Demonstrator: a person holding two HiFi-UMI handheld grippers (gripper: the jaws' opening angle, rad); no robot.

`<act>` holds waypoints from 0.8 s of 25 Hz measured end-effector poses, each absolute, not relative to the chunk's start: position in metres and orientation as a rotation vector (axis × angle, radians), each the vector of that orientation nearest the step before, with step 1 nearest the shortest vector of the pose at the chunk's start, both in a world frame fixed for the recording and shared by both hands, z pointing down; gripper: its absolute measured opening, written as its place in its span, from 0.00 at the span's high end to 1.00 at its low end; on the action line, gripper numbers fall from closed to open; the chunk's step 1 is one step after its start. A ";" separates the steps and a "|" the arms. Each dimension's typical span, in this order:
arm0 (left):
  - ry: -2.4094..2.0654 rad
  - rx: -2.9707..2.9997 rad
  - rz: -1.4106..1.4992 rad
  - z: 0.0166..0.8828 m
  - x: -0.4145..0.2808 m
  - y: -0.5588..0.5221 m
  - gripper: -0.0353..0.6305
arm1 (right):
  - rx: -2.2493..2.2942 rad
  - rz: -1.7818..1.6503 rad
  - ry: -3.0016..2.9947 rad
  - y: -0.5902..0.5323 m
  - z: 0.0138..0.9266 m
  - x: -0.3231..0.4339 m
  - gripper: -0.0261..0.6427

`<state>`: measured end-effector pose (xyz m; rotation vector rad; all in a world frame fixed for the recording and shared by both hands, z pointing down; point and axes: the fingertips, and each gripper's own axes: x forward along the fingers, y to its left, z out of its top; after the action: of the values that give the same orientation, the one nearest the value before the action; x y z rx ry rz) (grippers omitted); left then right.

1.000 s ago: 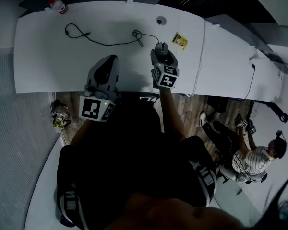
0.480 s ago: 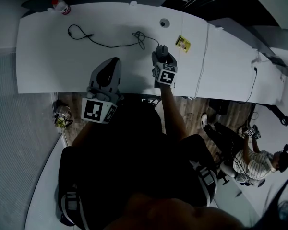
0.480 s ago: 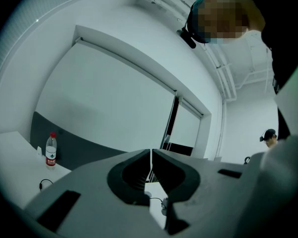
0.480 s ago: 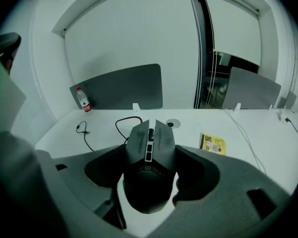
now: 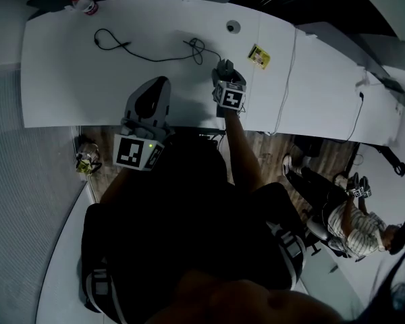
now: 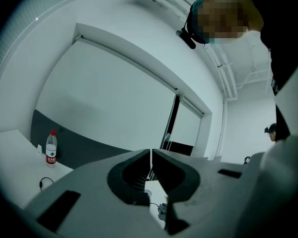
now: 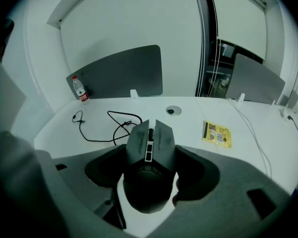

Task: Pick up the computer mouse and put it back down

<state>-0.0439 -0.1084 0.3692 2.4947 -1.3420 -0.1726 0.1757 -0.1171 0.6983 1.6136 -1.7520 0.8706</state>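
Observation:
A grey computer mouse (image 7: 150,152) sits between the jaws of my right gripper (image 7: 150,182), which is shut on its sides. In the head view the right gripper (image 5: 225,73) is over the near middle of the white desk (image 5: 67,79), with the mouse (image 5: 224,67) at its tip. Whether the mouse touches the desk I cannot tell. My left gripper (image 5: 159,85) hovers at the desk's front edge, left of the right one. Its jaws meet with nothing between them, and in the left gripper view the left gripper (image 6: 151,152) points up at the wall.
A black cable (image 5: 148,54) lies coiled just beyond the mouse. A water bottle (image 5: 83,4) stands at the far left corner. A yellow packet (image 5: 259,56), a round grommet (image 5: 233,26) and a thin white cord (image 5: 283,79) lie to the right. A person (image 5: 358,221) sits on the floor.
My right gripper has carried the mouse a little farther over the desk, toward the black cable. The left gripper has barely moved.

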 end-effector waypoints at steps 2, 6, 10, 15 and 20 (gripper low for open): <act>-1.342 2.491 -0.170 0.371 -0.043 -0.107 0.93 | 1.601 0.877 -1.742 -0.116 0.706 0.175 0.53; -1.339 2.491 -0.174 0.371 -0.042 -0.106 0.93 | 1.577 0.903 -1.698 -0.111 0.726 0.177 0.53; -1.344 2.489 -0.174 0.371 -0.043 -0.107 0.93 | 1.546 0.919 -1.708 -0.112 0.737 0.174 0.53; -1.351 2.478 -0.171 0.374 -0.045 -0.106 0.93 | 1.522 0.946 -1.666 -0.104 0.754 0.176 0.53; -1.348 2.477 -0.164 0.373 -0.042 -0.105 0.93 | 1.498 0.965 -1.666 -0.102 0.761 0.173 0.53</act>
<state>-0.0419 -0.1054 0.3731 2.4768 -1.3481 -0.1640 0.1734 -0.1024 0.7609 1.4984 -1.6662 0.9647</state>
